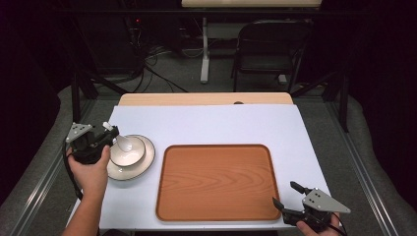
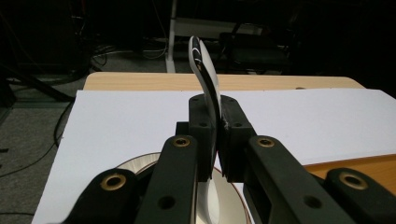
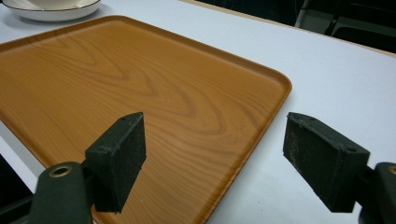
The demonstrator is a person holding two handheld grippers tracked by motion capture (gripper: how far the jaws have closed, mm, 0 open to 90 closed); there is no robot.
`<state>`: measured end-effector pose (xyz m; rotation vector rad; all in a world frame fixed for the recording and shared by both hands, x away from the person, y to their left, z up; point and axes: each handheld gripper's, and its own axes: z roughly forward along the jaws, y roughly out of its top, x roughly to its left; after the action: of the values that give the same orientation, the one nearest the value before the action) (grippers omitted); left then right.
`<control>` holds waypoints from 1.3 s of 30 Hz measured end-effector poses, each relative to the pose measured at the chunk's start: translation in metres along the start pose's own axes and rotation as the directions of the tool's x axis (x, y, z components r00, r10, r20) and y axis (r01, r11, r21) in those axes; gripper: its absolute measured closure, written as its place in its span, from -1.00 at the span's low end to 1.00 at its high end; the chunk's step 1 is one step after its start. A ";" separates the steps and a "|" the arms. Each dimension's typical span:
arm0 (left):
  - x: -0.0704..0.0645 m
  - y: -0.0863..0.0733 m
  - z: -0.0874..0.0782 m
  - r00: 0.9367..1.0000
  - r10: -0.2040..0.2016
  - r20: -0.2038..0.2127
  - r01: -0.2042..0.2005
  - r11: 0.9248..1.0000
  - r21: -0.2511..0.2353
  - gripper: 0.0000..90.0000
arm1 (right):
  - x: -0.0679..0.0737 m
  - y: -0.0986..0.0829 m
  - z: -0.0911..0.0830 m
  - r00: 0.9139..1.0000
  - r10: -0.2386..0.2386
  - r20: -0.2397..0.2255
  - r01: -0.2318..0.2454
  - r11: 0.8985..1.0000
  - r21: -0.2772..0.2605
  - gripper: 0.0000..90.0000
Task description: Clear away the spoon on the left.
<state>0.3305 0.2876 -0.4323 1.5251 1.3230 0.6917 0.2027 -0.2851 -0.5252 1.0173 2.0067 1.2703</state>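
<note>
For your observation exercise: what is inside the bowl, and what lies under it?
A white spoon rests in the bowl, its handle pinched by the left claw. Under the bowl lies a plate; the plate's centre is covered.

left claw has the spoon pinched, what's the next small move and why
Probably lift the left claw straight up a little. Its jaws are shut on the white ceramic spoon, whose scoop end sits in the white bowl on the cream plate. Clearing the rim first lets it swing toward the wooden tray.

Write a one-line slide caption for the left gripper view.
Left gripper shut on a white ceramic spoon's handle, above white bowl and plate.
</note>
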 end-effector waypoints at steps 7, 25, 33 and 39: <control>-0.005 0.004 -0.005 1.000 0.015 0.025 -0.015 1.000 -0.003 0.90 | 0.000 0.000 0.000 1.000 0.001 -0.001 -0.001 1.000 0.000 -0.54; -0.042 0.011 -0.004 0.972 0.121 0.200 -0.143 0.985 0.097 0.90 | 0.000 0.000 0.000 1.000 -0.001 0.000 0.001 1.000 0.000 -0.54; -0.071 0.015 -0.001 0.934 0.192 0.301 -0.245 0.958 0.147 0.90 | 0.000 0.000 0.000 1.000 -0.004 -0.001 0.004 1.000 -0.001 -0.54; -0.088 0.013 0.004 0.907 0.220 0.360 -0.297 0.938 0.176 0.89 | 0.000 0.000 0.000 1.000 -0.005 -0.001 0.005 1.000 0.000 -0.54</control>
<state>0.3172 0.2038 -0.4069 1.9339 0.9724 0.4236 0.2024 -0.2853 -0.5251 1.0104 2.0089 1.2689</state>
